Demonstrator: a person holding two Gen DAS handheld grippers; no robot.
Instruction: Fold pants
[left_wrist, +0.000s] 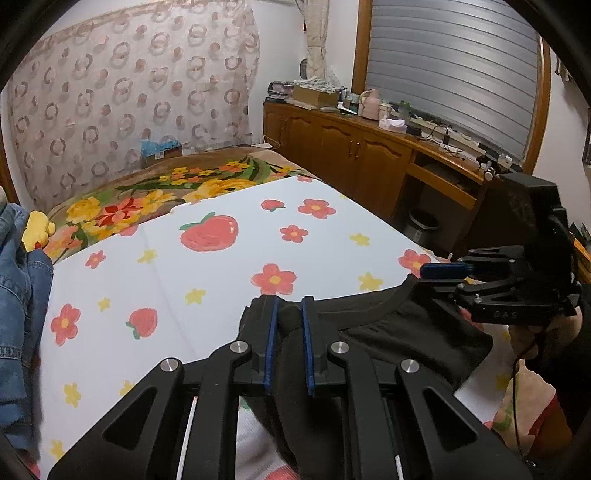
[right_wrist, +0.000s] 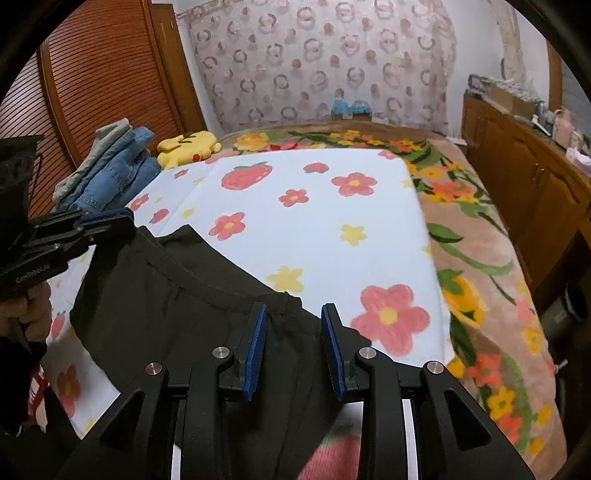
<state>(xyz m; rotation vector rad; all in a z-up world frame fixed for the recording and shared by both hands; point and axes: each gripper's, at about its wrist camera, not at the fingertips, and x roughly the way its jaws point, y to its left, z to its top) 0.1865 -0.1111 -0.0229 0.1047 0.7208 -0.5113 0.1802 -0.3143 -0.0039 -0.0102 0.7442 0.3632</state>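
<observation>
Bedroom, flowered white sheet, left tongs clamping black pants, right tongs apart.

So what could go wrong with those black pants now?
The left gripper pinches only a small bunch of the black pants at the waistband, so it might slip out. The right gripper is open with cloth between its fingers, so only one side is held and the pants could sag crookedly on the flowered sheet.

Pants on the sheet before your right gripper; folded jeans far left; cabinet right.
</observation>
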